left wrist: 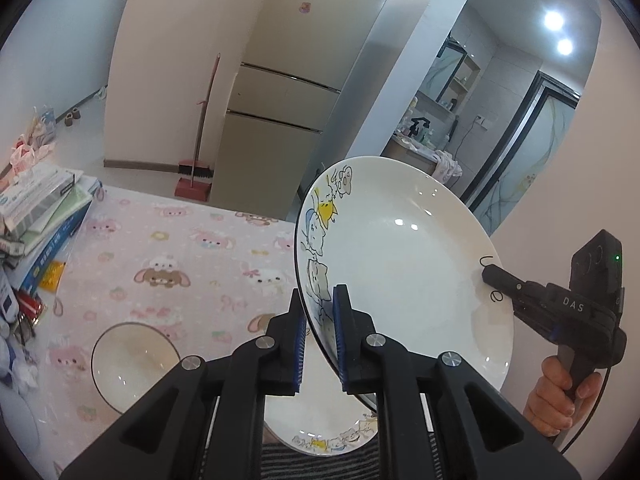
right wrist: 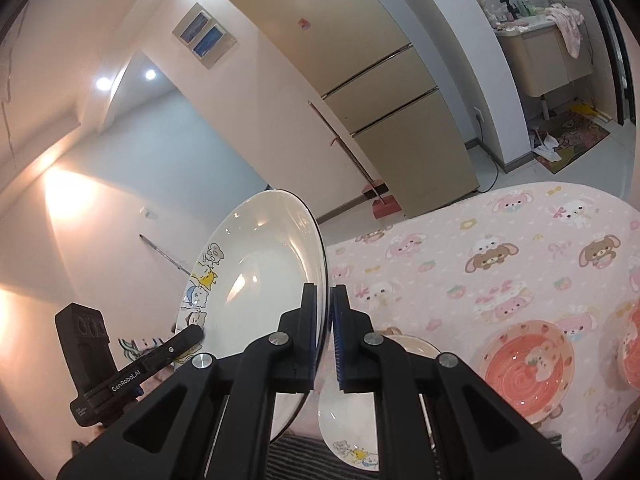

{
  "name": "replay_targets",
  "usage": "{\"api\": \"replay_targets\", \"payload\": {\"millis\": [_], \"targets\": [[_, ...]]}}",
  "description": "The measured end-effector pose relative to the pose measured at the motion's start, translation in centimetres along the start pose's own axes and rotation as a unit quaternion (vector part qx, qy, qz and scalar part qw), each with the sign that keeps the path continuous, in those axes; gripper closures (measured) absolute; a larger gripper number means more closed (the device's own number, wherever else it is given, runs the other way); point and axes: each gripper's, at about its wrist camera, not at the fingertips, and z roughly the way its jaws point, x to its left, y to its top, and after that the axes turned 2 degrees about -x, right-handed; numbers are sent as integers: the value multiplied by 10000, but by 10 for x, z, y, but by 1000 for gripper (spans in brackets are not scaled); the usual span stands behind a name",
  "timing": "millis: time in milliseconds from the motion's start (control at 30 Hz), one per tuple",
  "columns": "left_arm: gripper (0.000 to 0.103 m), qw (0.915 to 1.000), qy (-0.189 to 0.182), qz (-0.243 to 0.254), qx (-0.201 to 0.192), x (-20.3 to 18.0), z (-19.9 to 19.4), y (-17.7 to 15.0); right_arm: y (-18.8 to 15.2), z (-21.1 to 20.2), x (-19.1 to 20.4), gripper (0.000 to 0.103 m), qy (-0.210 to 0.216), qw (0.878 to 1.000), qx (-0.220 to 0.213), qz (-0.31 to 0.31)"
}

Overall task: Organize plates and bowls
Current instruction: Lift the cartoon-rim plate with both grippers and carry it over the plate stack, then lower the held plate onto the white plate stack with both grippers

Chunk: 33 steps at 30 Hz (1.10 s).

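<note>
A white plate (left wrist: 400, 264) with cartoon cats along its rim is held tilted in the air above the table, gripped from two sides. My left gripper (left wrist: 320, 292) is shut on the rim by the cat drawings. My right gripper (left wrist: 490, 272) pinches the opposite rim. In the right wrist view the same plate (right wrist: 260, 272) stands edge-on in my right gripper (right wrist: 325, 290), with the left gripper (right wrist: 198, 334) biting its far edge. A second cat plate (left wrist: 320, 428) lies flat on the table below. A white dark-rimmed bowl (left wrist: 132, 364) sits to the left.
The table wears a pink bunny-print cloth (left wrist: 180, 260). Books and boxes (left wrist: 44, 208) are piled at its left end. Two pink strawberry bowls (right wrist: 528, 364) (right wrist: 632, 352) sit at its right side. A beige fridge (left wrist: 288, 100) and a broom with dustpan (left wrist: 194, 184) stand beyond the table.
</note>
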Motion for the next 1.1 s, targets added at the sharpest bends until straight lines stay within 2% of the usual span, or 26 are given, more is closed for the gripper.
{"api": "replay_targets", "payload": {"millis": [233,333,367,467,700,900,1100], "targets": [[89,9994,-66,-226,259,21,17,-45,-32,16,-17,95,-67,9992,378,-58],[89,9993,-29,-167,329,24,30,-59,-46,21,-27,95,-107,9992,389,-60],[89,9993,4,-144,336,25,33,-62,-51,23,-31,92,-43,9992,389,-39],[89,9994,96,-15,339,28,46,-73,-64,35,-48,92,64,9985,539,-61],[89,9962,41,-246,833,47,81,-104,-88,51,-70,92,-99,9981,605,-5],[89,9957,273,62,885,44,94,-113,-101,71,-79,91,-438,9955,833,-90],[88,9936,179,-88,1111,53,104,-116,-106,77,-83,91,-609,9930,1012,-48]]}}
